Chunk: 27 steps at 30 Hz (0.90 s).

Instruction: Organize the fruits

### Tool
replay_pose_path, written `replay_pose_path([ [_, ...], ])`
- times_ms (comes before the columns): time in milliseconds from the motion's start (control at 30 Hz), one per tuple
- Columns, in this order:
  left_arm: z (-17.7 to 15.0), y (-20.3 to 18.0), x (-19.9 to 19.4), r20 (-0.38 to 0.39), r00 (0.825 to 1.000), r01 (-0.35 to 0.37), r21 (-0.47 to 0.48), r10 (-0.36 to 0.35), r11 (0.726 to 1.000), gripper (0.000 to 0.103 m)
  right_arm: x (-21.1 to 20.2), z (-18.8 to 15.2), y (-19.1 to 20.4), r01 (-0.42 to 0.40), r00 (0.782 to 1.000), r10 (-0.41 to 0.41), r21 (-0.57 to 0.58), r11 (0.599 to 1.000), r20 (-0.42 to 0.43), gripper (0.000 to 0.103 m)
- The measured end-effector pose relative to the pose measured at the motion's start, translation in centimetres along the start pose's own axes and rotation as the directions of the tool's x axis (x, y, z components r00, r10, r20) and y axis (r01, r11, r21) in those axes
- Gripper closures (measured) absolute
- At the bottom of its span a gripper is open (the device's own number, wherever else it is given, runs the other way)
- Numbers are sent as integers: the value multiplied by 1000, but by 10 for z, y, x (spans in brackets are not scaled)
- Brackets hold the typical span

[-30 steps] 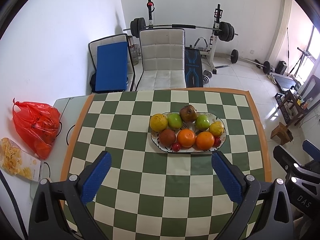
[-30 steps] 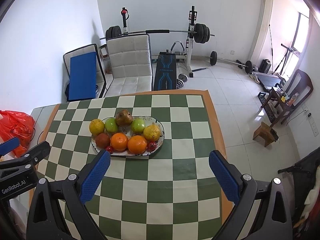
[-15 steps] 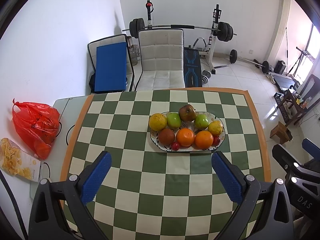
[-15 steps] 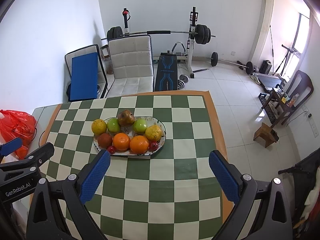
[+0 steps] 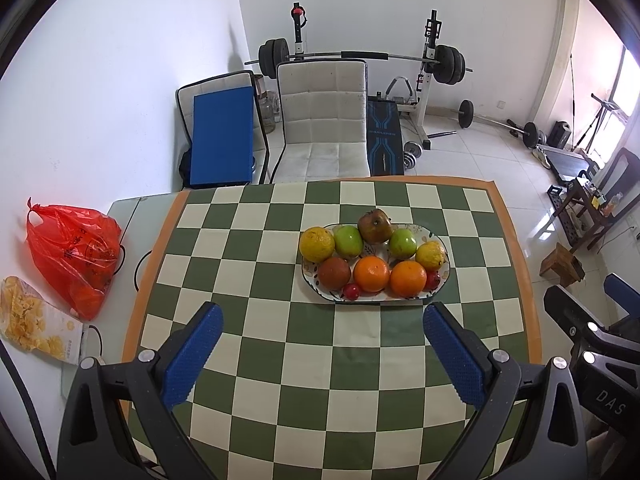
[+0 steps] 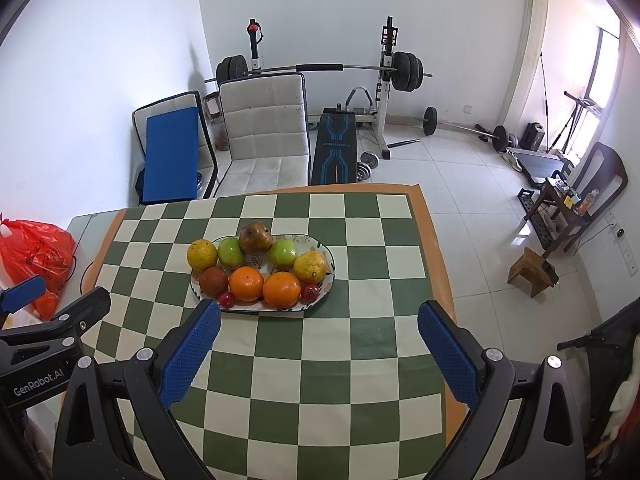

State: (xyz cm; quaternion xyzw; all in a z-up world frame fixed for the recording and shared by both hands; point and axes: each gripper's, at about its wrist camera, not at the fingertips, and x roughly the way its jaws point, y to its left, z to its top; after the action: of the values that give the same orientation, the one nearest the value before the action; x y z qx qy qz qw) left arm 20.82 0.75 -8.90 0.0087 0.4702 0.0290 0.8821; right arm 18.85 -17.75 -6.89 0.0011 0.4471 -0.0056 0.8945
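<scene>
beyond the wide-spread left hand-held gripper (image 5: 322,344), the fruit plate (image 5: 442,276) sits apart.

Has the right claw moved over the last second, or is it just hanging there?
Yes. In its own view, the oval fruit plate has slid rightward and lower, closer to the right claw, so the claw eased left and slightly forward.

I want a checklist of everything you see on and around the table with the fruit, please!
Surface: green-and-cream checked tablecloth with orange border.
Job's things: oval patterned plate holding two oranges, two green apples, two yellow citrus, brown fruits and small red ones.
Clutter: red plastic bag, yellow snack packet, both off the cloth.
Grippers: left gripper and right gripper open, empty.
Cables: black cable by the cloth edge.
Surroundings: white padded chair, barbell rack.
</scene>
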Motion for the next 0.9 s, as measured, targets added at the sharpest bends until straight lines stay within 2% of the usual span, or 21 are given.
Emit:
replay_pose_path([
  [900, -2, 5, -12, 11, 1000, 11, 1, -11, 1000, 0, -18, 1, 2, -1, 1000, 1, 4, 1000, 9, 2],
])
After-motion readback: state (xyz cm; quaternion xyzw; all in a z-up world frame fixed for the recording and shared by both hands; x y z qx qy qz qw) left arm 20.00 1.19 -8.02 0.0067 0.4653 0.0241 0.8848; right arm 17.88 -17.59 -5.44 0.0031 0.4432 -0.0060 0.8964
